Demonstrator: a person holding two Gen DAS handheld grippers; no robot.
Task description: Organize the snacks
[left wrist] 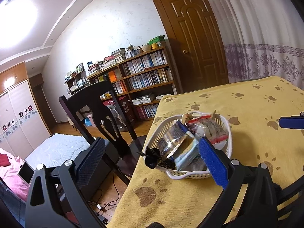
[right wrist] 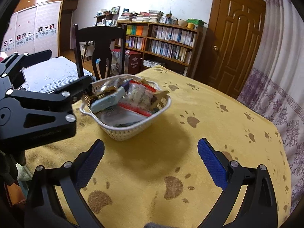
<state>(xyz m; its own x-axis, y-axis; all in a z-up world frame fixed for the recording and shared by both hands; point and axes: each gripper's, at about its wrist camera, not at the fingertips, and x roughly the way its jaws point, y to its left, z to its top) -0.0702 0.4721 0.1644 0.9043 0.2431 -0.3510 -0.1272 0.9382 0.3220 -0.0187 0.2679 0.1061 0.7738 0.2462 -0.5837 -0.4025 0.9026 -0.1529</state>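
A white plastic basket stands on the yellow paw-print tablecloth, near the table's left edge. It is heaped with snacks: a silver foil packet, a pale blue packet and a red-and-white packet. A dark twisted wrapper hangs over its near rim. My left gripper is open just short of that rim, nothing between its pads. My right gripper hovers open over bare cloth, in front of the basket. One left finger reaches the basket's left side.
A dark wooden chair stands against the table's left edge, with a bed beyond it. Bookshelves, a brown door and a patterned curtain line the far side. Cables lie on the floor.
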